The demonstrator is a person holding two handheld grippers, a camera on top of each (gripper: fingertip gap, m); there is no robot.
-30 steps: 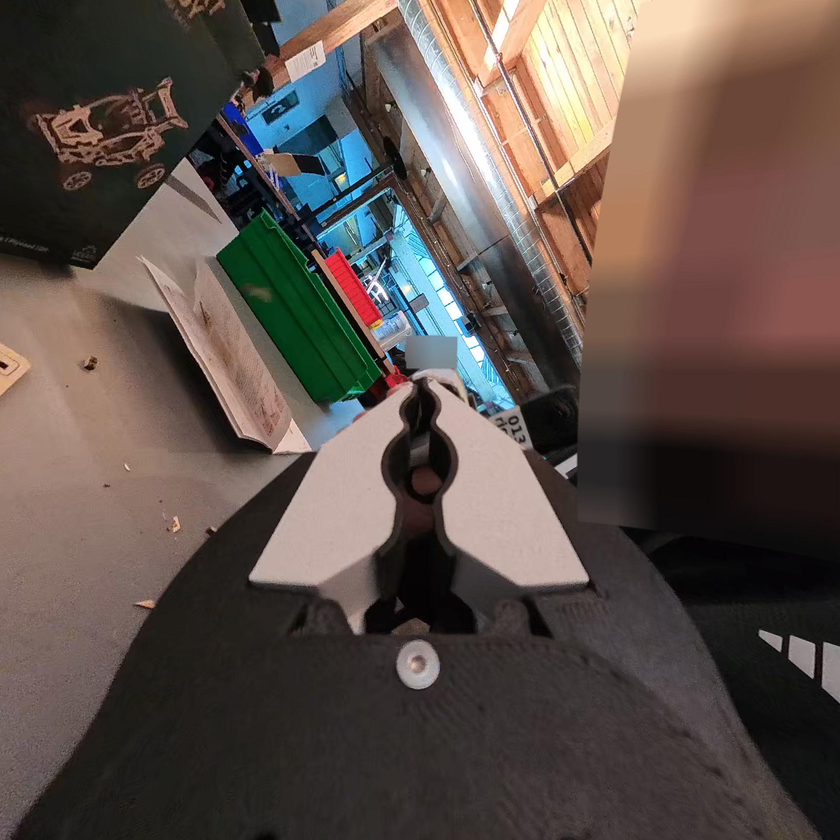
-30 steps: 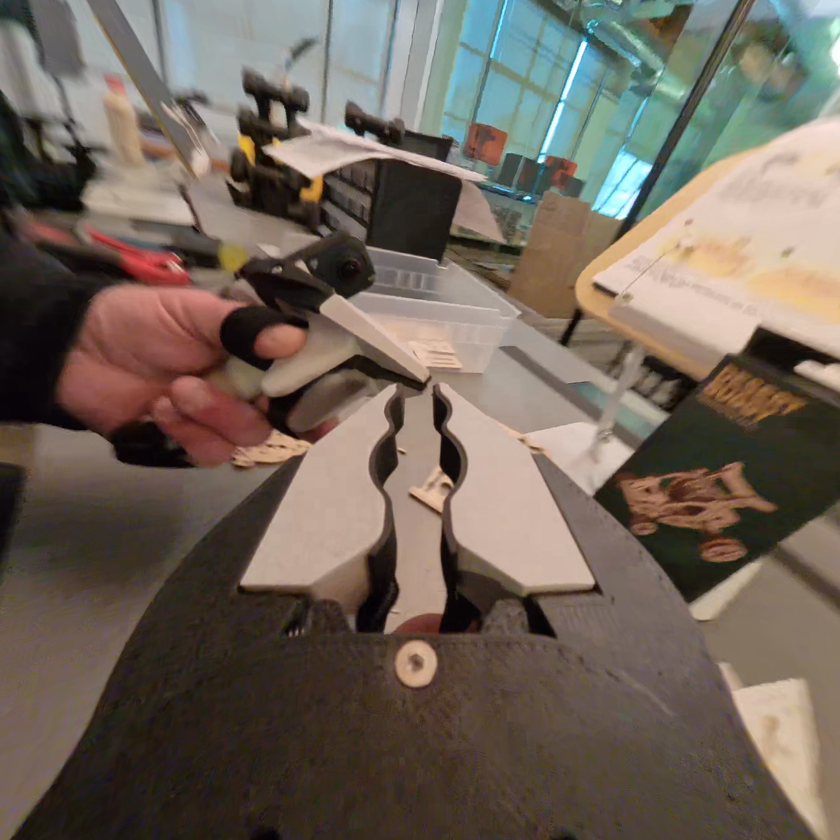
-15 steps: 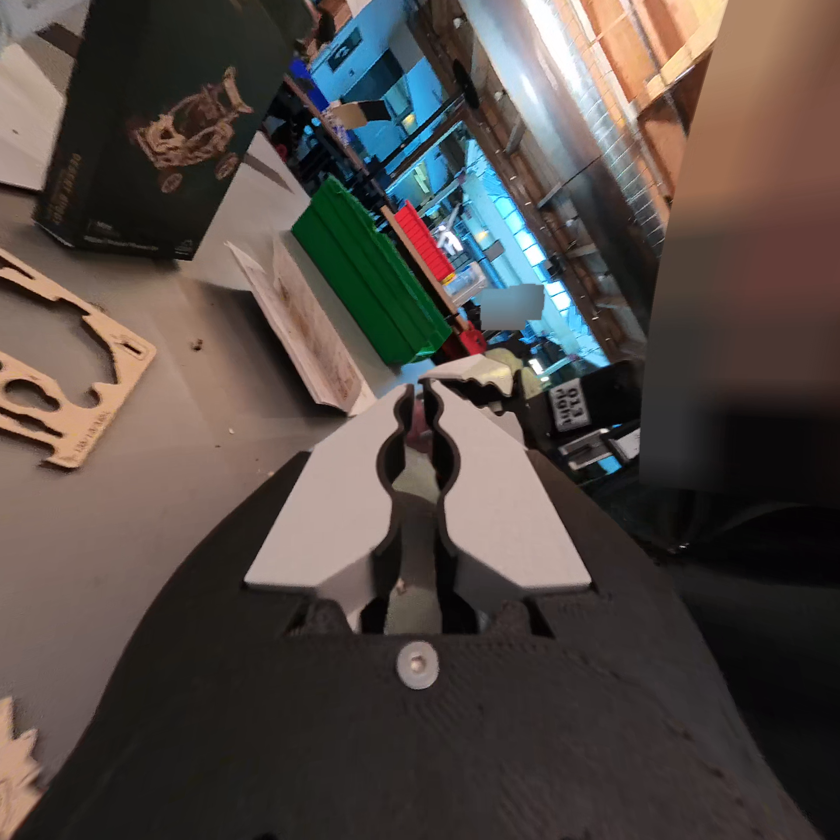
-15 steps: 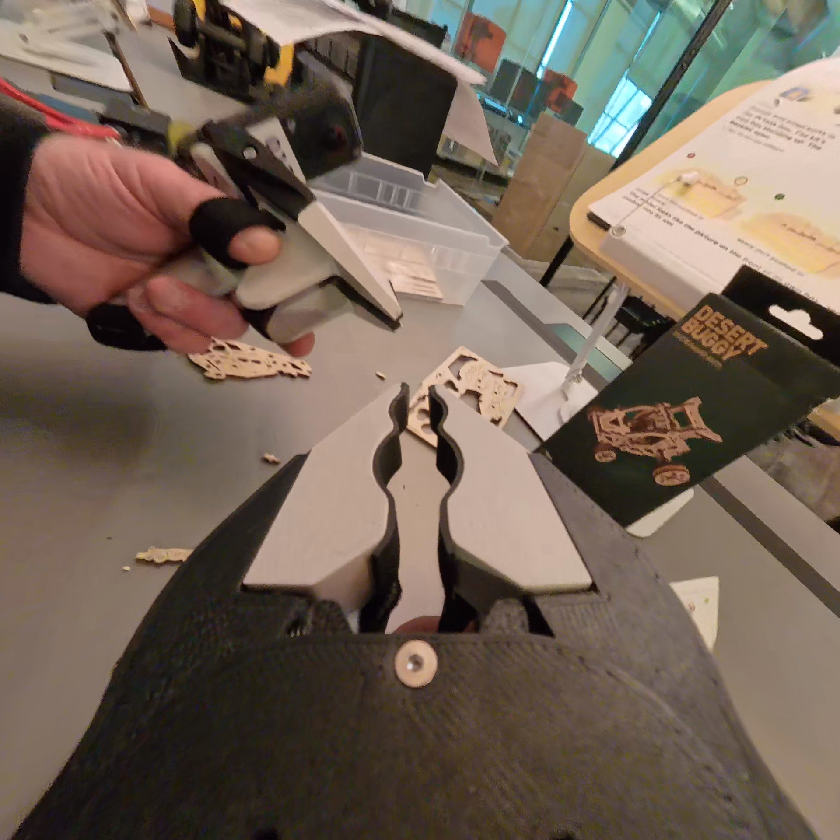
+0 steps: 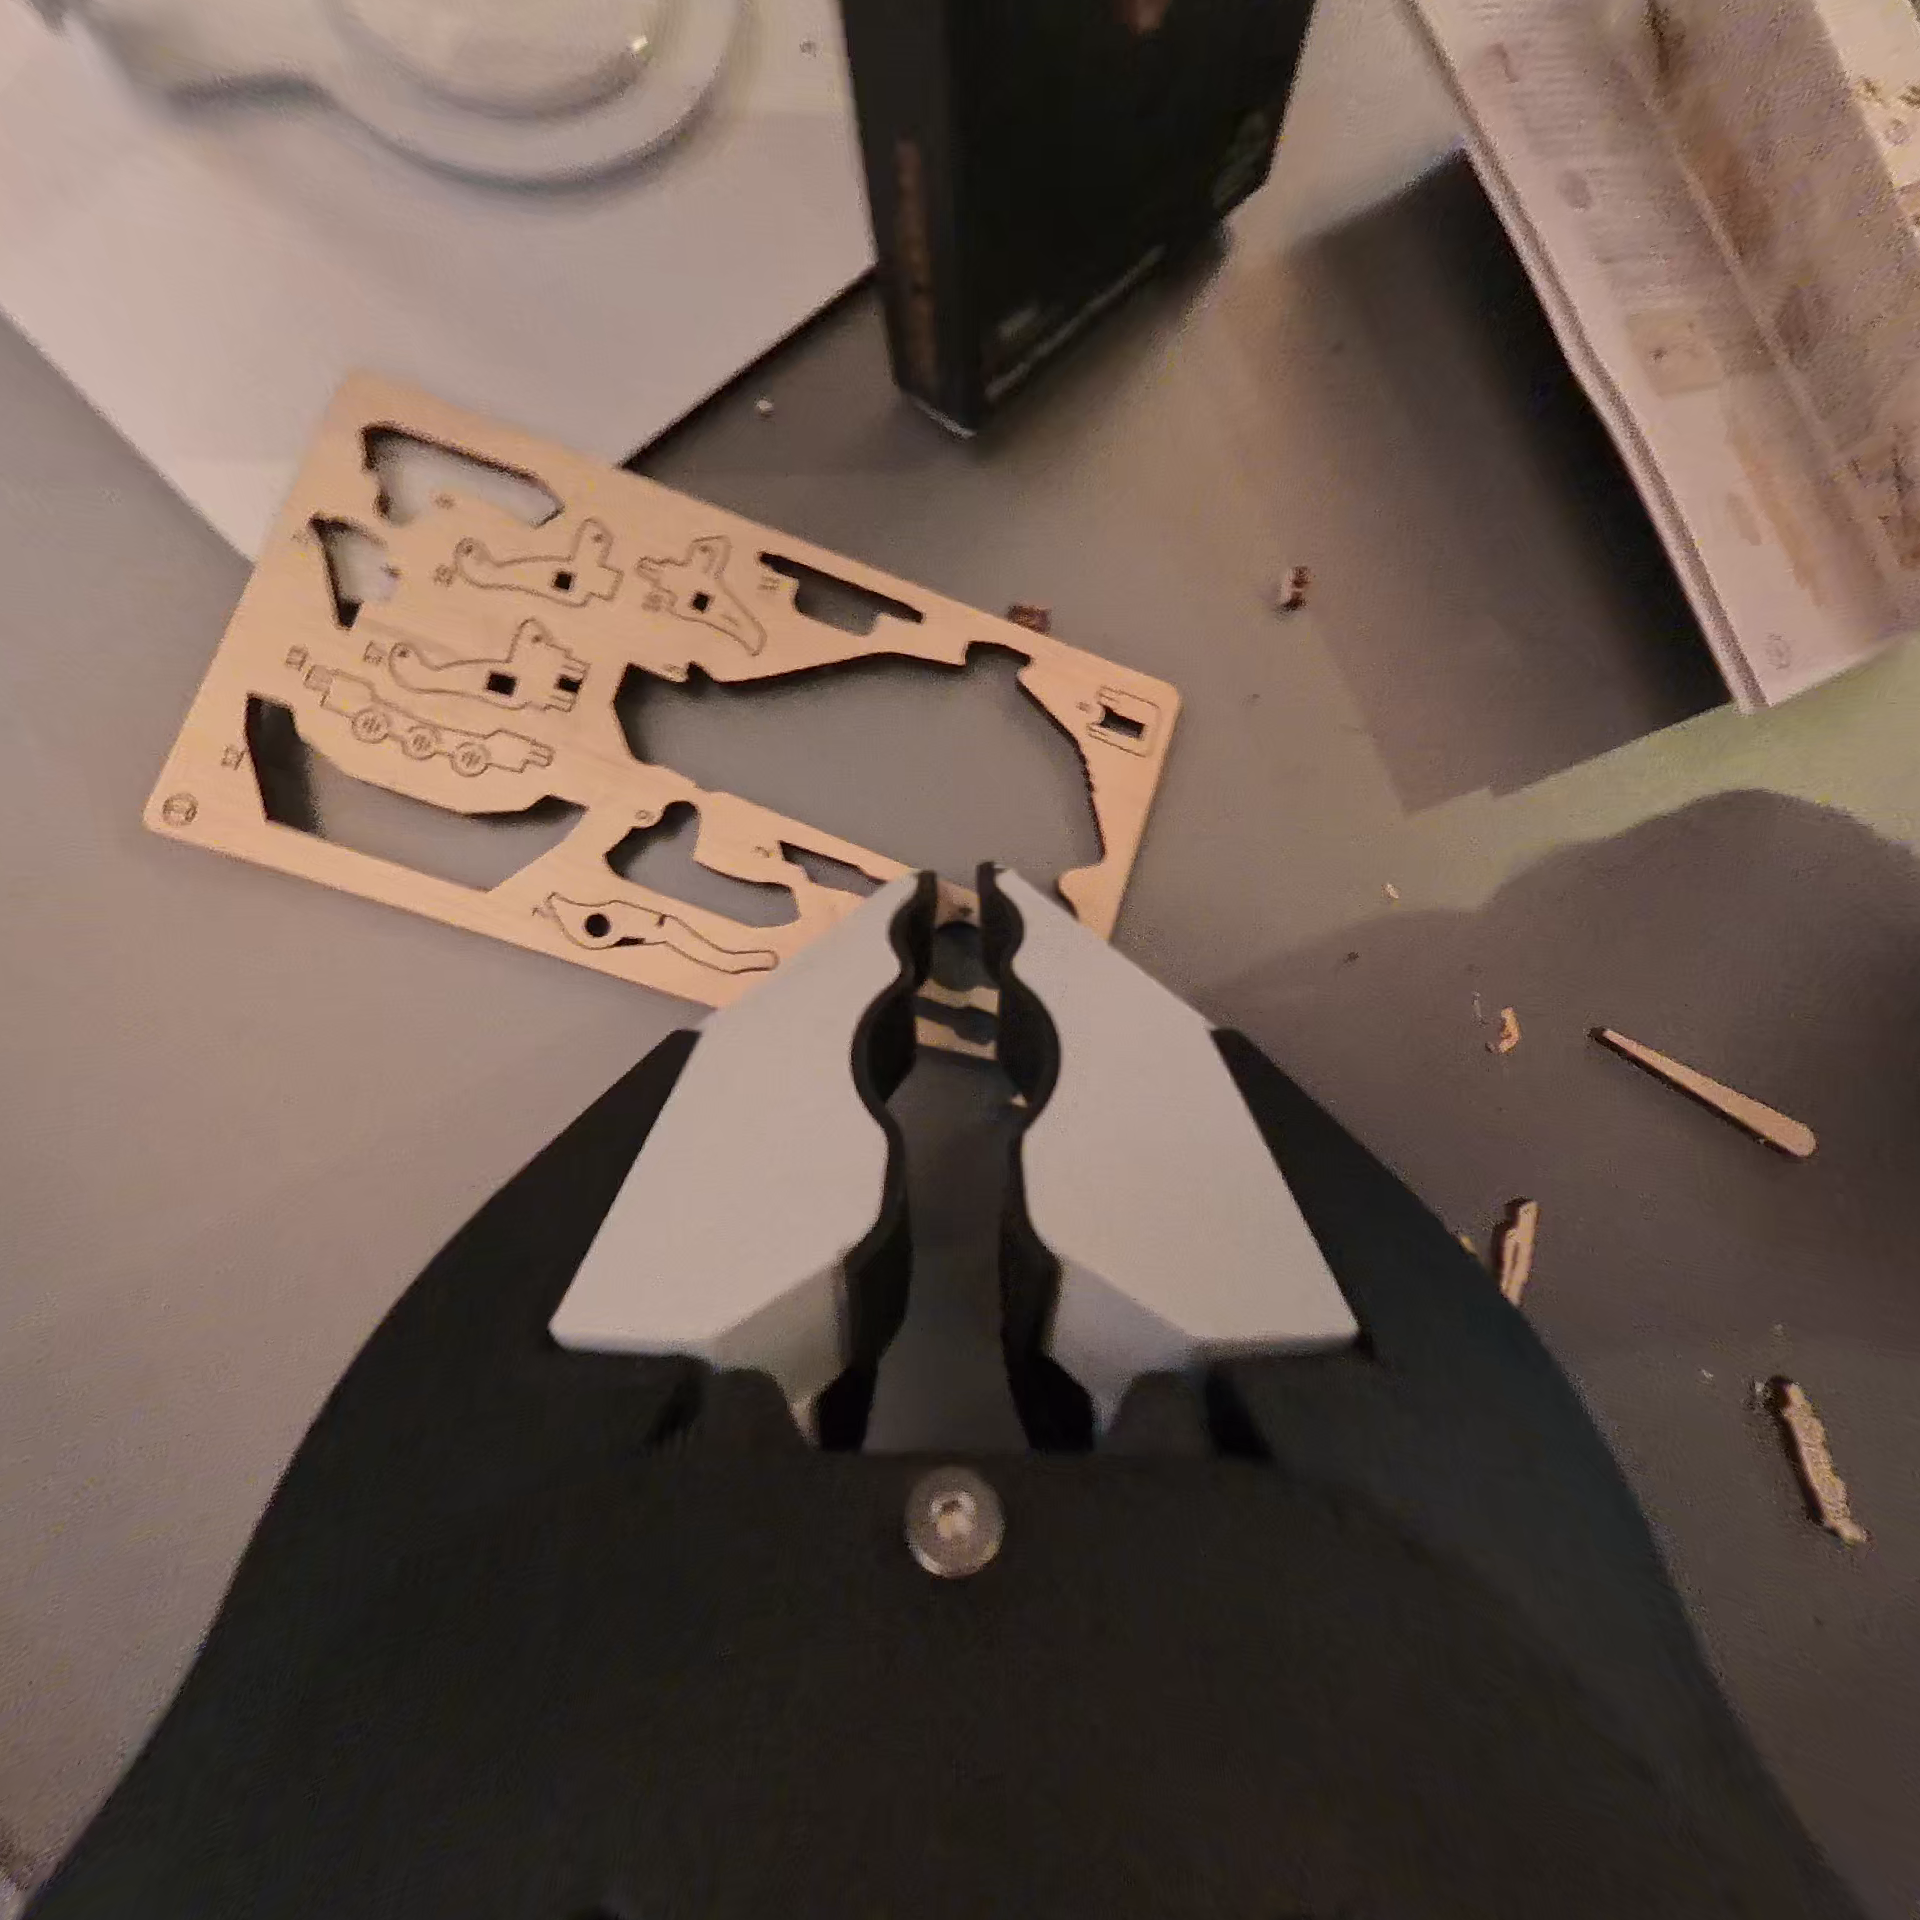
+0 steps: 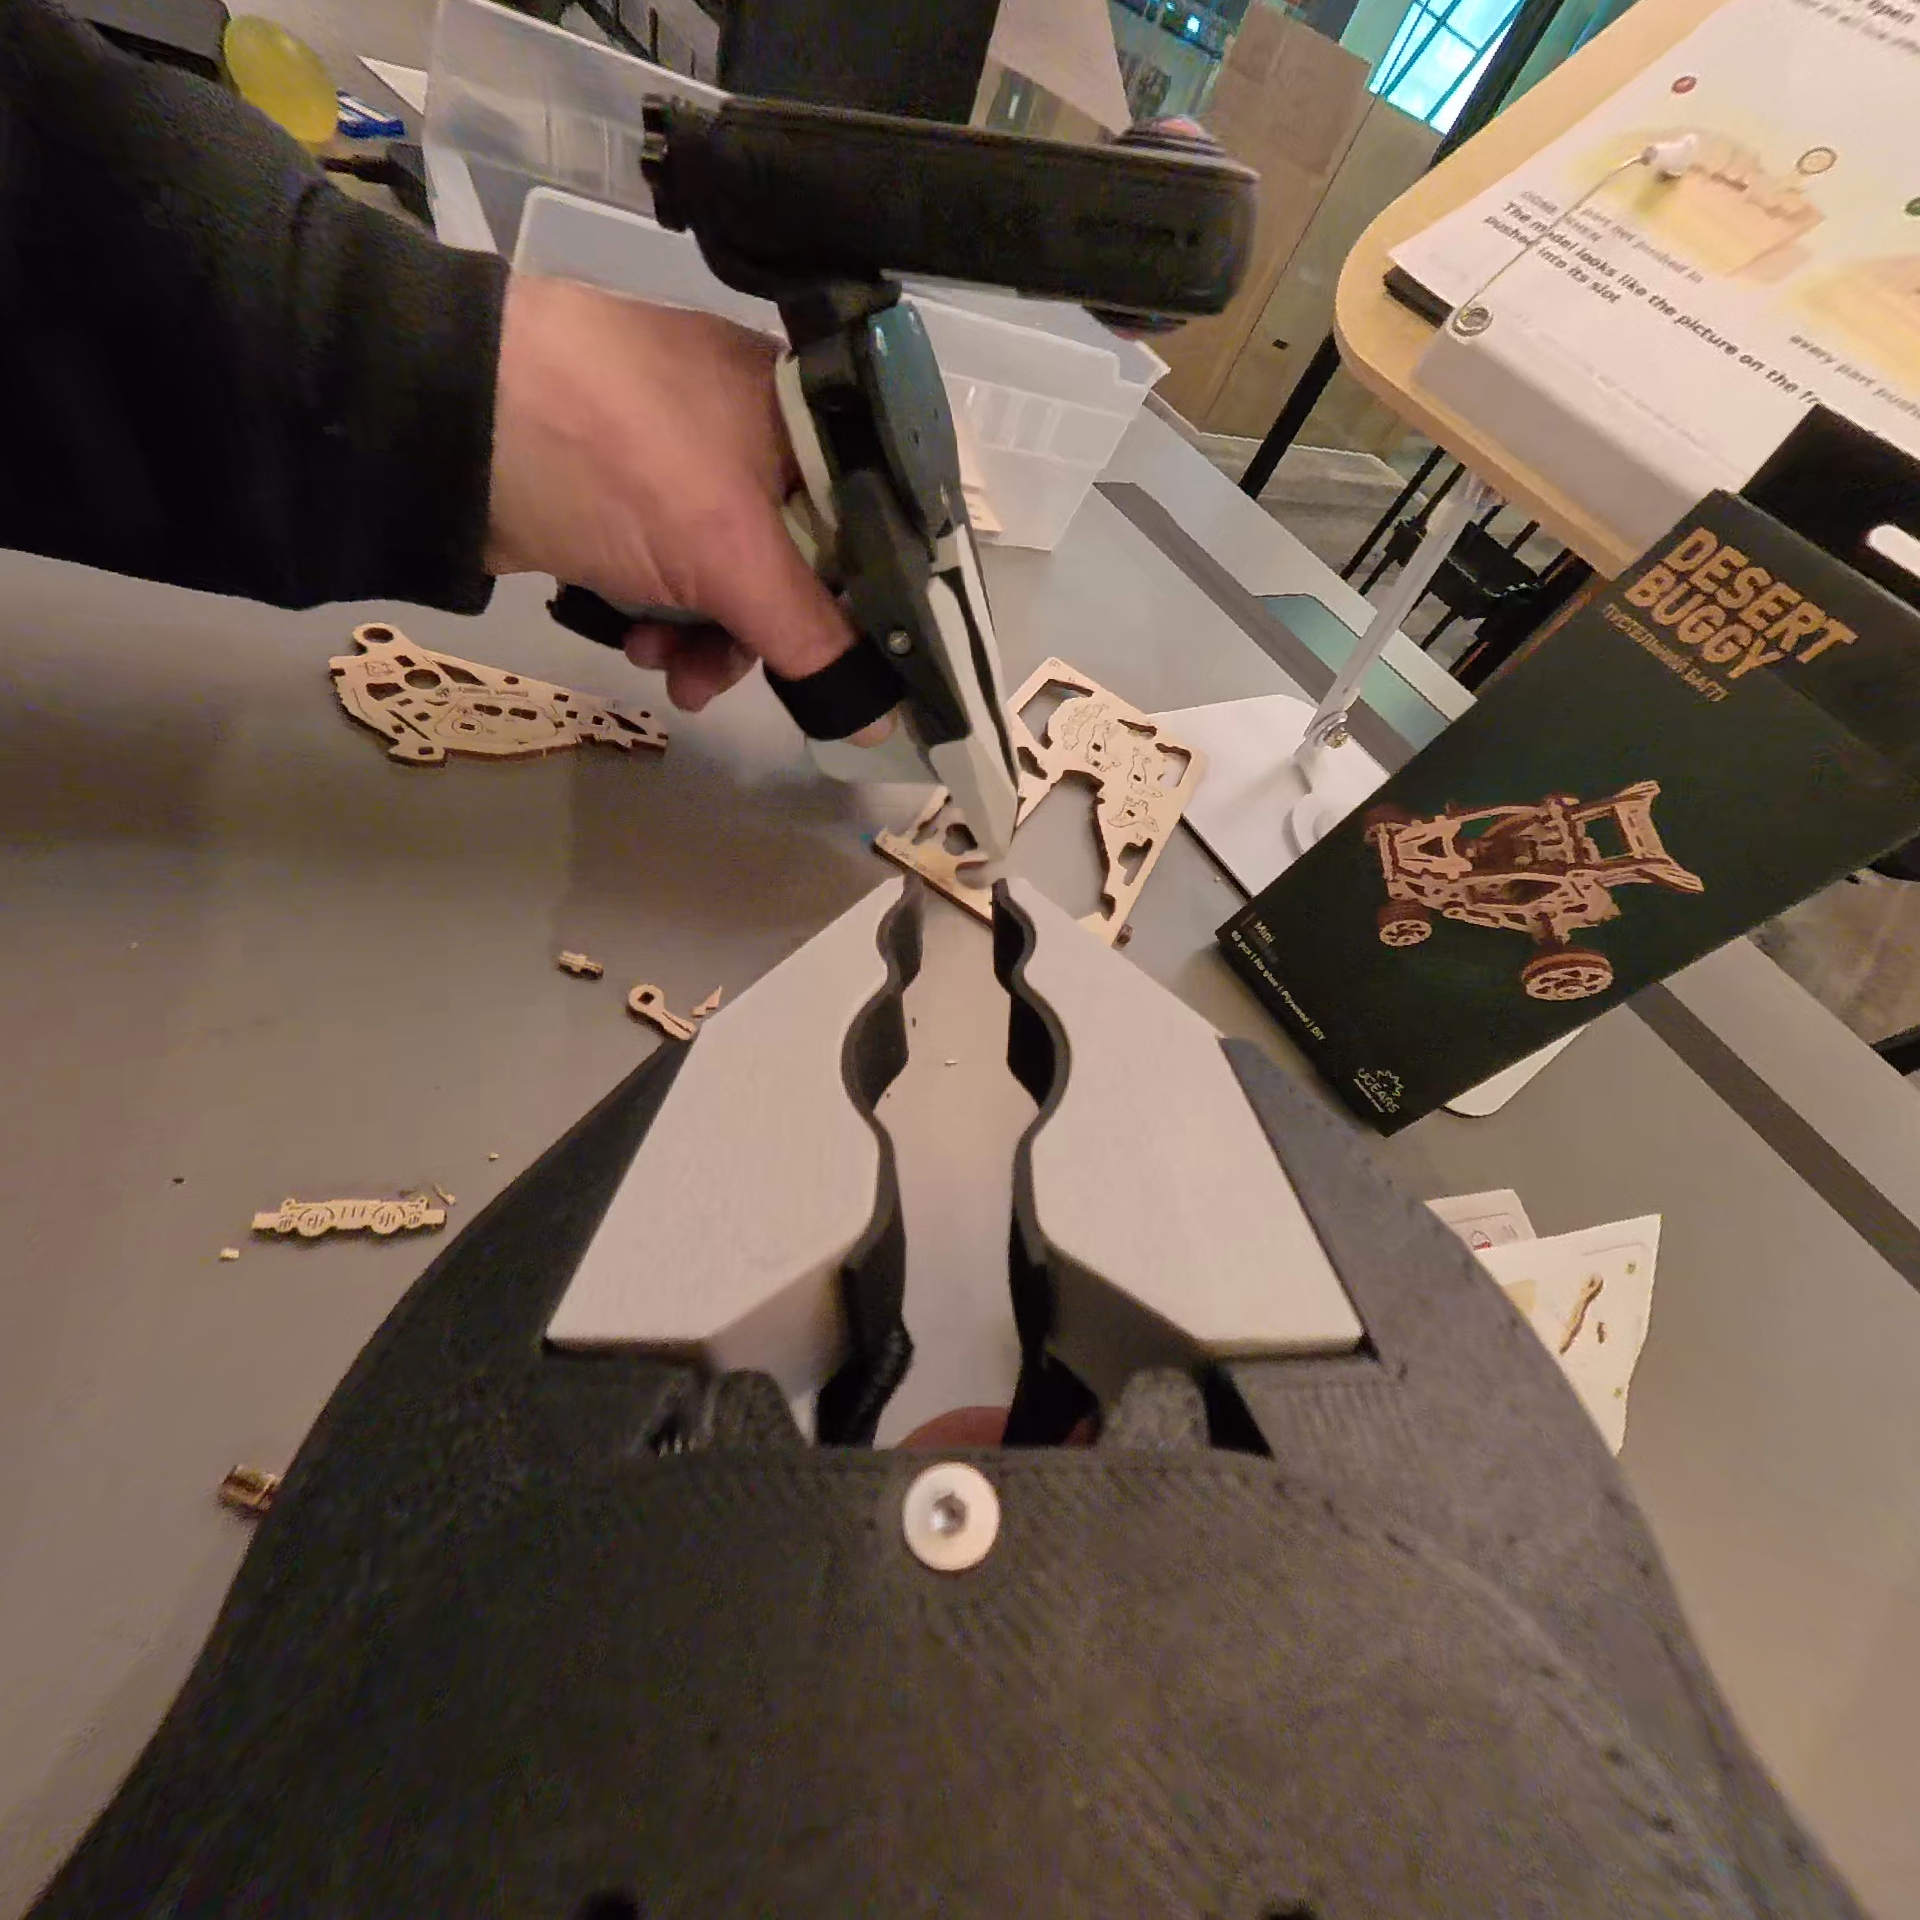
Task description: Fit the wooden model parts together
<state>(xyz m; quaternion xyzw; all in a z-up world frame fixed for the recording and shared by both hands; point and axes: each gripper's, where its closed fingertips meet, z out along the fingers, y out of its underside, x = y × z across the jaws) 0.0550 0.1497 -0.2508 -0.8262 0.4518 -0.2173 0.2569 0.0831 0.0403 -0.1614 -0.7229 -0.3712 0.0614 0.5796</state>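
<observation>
Both grippers sit at the near edge of the part sheet (image 5: pixel 665 717) on the worktop (image 5: pixel 260 1195): the left gripper (image 5: pixel 958 883), jaws narrow, tips on it, the right gripper (image 6: pixel 956 894) slightly parted and bare, so freeing a piece seems next.

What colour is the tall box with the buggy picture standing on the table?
The box is very dark green, almost black, with a tan buggy picture; the right wrist view shows it best.

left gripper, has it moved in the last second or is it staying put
Yes. In the right wrist view the left gripper has swung from level, up near the clear plastic bin, to pointing down, its tips at the wooden parts sheet on the table.
</observation>
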